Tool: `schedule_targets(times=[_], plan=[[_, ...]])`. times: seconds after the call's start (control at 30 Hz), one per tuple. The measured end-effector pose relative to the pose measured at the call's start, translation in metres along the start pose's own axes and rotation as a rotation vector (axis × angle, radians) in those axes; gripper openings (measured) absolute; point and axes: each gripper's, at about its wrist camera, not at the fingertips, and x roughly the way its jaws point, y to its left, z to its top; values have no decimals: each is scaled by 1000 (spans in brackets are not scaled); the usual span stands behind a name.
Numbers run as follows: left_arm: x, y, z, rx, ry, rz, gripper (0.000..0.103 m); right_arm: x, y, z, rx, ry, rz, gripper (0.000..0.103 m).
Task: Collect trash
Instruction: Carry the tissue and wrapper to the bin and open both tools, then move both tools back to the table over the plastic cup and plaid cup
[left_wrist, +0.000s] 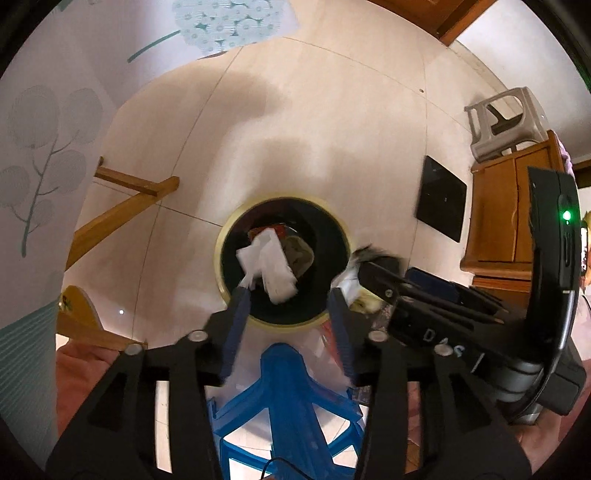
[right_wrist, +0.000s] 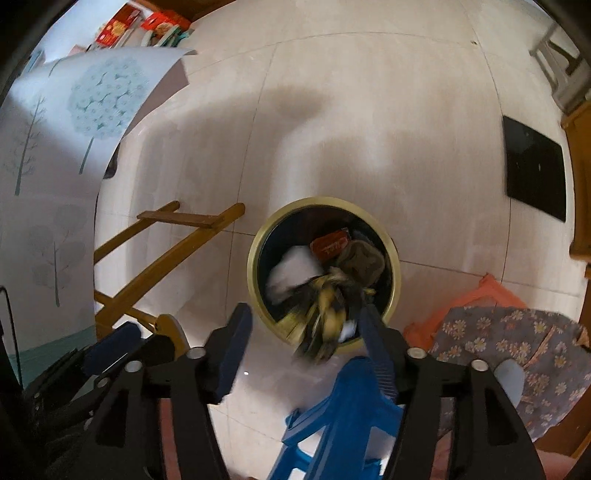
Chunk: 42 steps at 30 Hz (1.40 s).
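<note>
A round bin (left_wrist: 334, 218) with a yellow rim and dark inside stands on the pale floor; it also shows in the right wrist view (right_wrist: 258, 236). White crumpled paper (left_wrist: 271, 264) hangs blurred over the bin mouth, just off my left gripper (left_wrist: 286, 299), whose jaws are open. My right gripper (right_wrist: 304, 321) is open above the bin's near rim. A blurred yellow-and-black wrapper (right_wrist: 327, 314) is in the air between its fingers, beside the right one. In the bin lie white paper (right_wrist: 291, 271), a red packet (right_wrist: 330, 245) and brown trash.
A blue plastic stool (left_wrist: 291, 398) stands right under both grippers. A wooden frame (right_wrist: 166, 251) lies on the floor at left, a black mat (right_wrist: 535, 170) at right. A wooden cabinet (left_wrist: 506, 218) and a grey stool (left_wrist: 502, 125) are at far right. Flowered cloth (right_wrist: 509, 343) lies nearby.
</note>
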Motion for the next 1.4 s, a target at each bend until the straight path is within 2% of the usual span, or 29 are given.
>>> schedule_targets(times=[0.03,0.1,0.13,0.33,0.77,1.07,1.4], plan=[[-1,4,0,-7,-2,3,61,0,-2,-1,12,0,8,69],[-3,12,1,-35,-13,-10,73,-2,-1,0,18,2,14,70],[-6,14,0,-43,-18,-14,74,-2,0,-1,11,2,16,70],[-20,17,-5,-45,-55,7,74,-10,9,-2,-22,-20,3,70],[-78,8,-39,-37,-133,31,74,-36,7,-13,-5,-49,-9,70],[-136,18,-70,-46,-191,-20,74,-91,38,-42,-30,-95,20,70],[-229,6,-123,86,-300,-55,74,-168,77,-94,-87,-163,115,70]])
